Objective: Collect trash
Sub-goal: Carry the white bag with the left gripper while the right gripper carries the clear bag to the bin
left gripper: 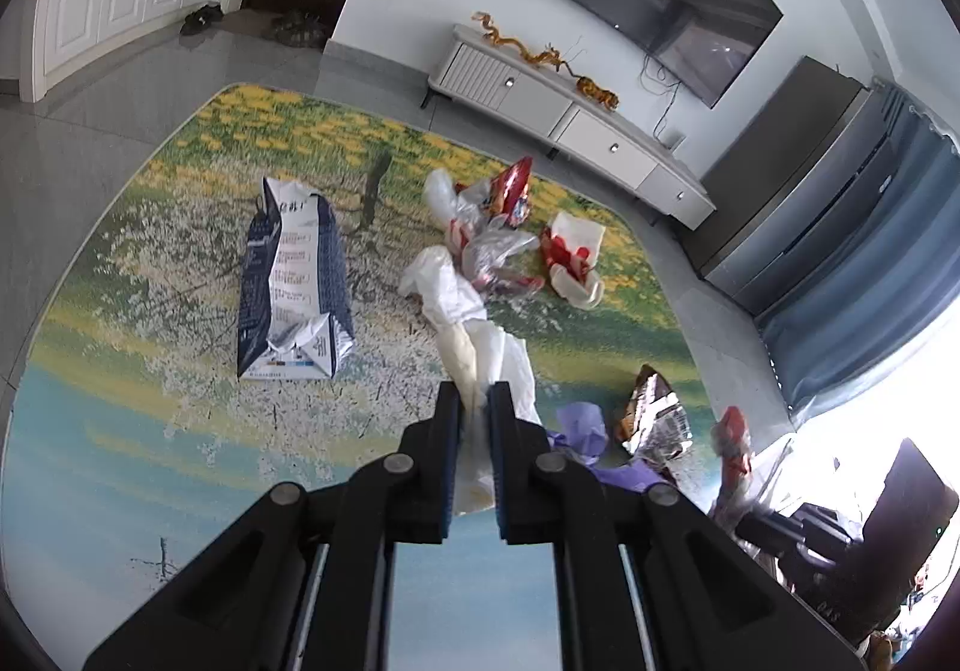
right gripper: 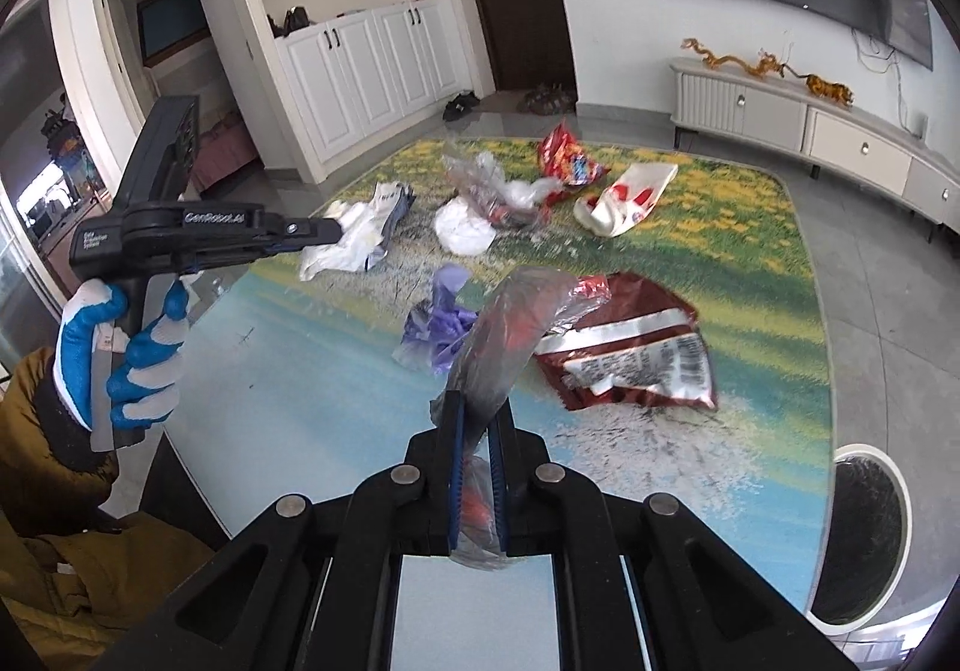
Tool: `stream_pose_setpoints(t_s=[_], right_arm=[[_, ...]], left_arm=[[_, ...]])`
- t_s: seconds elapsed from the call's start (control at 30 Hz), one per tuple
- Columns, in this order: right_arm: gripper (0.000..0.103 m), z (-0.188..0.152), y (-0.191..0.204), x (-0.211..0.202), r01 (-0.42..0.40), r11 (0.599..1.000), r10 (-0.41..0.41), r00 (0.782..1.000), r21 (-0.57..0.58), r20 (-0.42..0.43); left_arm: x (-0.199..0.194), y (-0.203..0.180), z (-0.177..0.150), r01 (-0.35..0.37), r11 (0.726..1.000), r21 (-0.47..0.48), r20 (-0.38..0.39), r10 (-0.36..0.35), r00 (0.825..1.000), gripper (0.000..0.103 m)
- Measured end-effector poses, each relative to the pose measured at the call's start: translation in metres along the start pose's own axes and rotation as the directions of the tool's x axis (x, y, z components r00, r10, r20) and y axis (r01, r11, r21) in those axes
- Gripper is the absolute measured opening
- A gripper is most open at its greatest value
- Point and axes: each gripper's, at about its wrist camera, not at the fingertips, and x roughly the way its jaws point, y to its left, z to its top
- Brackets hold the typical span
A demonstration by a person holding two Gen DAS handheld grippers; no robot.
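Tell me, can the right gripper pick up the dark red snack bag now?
Probably not yet: the right gripper is shut on a clear plastic wrapper. The dark red snack bag lies uncovered on the rug just beyond it.

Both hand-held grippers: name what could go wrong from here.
The left hand-held gripper pinches only one end of a long white plastic bag whose far end trails among other wrappers, so it may drag them or slip free. The right hand-held gripper clamps a thin clear wrapper hanging loose over the maroon snack bag; it could snag or tear.
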Motion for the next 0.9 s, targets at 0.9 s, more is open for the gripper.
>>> stream_pose_setpoints(t_s=[0.9], right_arm=[[0.008,-0.079,-0.227,-0.111,0.371,0.801,-0.446,0.893,0.47,0.055]], left_arm=[[0.14,-0.287,-0.017,0.237,0.883,0.404,-0.271,-0.132,0.953,0.009]])
